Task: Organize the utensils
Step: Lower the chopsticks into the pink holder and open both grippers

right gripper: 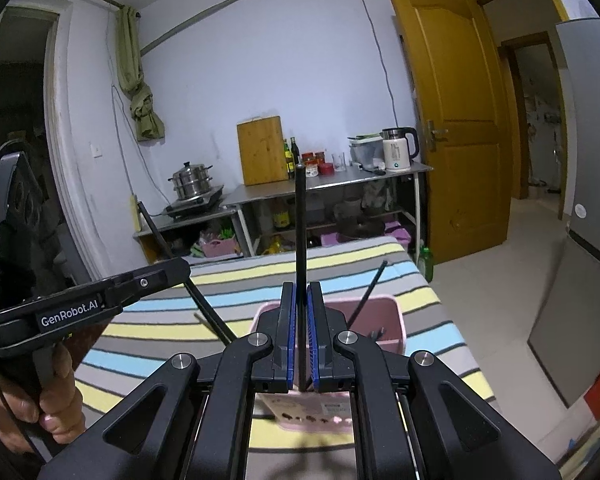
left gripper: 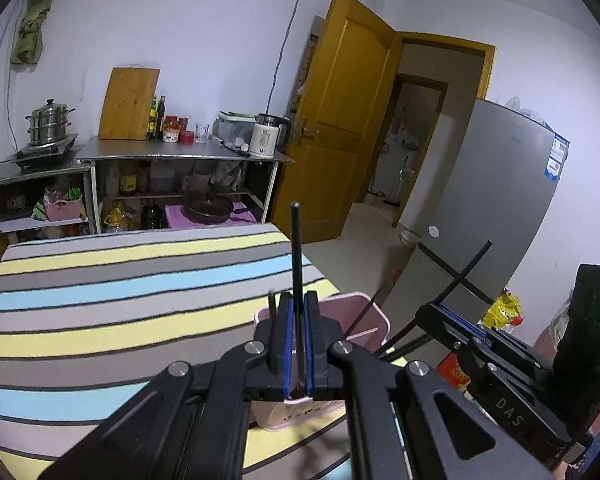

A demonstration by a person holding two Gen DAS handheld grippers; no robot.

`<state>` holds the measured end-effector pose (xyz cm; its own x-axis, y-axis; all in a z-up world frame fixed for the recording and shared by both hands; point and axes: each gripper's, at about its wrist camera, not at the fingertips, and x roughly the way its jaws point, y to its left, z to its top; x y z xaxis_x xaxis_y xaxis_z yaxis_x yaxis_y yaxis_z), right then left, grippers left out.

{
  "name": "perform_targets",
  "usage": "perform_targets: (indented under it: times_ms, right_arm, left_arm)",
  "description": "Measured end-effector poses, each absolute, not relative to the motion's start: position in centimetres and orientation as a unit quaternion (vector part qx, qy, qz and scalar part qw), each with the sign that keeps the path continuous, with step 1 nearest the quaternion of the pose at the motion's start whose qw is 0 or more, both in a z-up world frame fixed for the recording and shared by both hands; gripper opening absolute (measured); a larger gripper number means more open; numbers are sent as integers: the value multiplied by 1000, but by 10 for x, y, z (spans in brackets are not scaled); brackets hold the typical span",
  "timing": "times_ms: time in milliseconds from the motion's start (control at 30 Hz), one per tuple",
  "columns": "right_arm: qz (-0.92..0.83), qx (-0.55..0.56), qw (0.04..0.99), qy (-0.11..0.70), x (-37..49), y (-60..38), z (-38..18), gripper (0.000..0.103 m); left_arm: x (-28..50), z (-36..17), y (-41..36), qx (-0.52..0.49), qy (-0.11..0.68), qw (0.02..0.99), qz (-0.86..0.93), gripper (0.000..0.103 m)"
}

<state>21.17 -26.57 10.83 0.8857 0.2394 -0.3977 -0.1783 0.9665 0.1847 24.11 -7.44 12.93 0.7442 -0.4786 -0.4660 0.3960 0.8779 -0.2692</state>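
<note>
Left wrist view: left gripper (left gripper: 299, 344) clamped on a thin black chopstick (left gripper: 296, 256) standing upright at frame centre, above a pale pink plastic holder (left gripper: 364, 312) near the right edge of the striped tablecloth (left gripper: 120, 300). Saw broad open cloth at centre left. Right gripper (left gripper: 452, 316) at lower right, pinching another black stick.

Right wrist view: right gripper (right gripper: 300, 340) closed on a slim black chopstick (right gripper: 300, 240), upright over the pink holder (right gripper: 384, 316). Left gripper (right gripper: 172, 272) at middle left. Bare tiled floor (right gripper: 500, 264) past the table's right edge.
</note>
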Motion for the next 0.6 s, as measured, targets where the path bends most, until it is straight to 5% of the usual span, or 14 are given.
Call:
perform_targets:
  times_ms: [500,600]
  right_arm:
    - [100,60,955,274,220,-263,73,6]
    - [97,61,958,263,213,-265,79,14]
  left_arm:
    - [240,107,-78,-73,301,923,-230,7]
    - [232,112,-75,-74,291,925,-233,13]
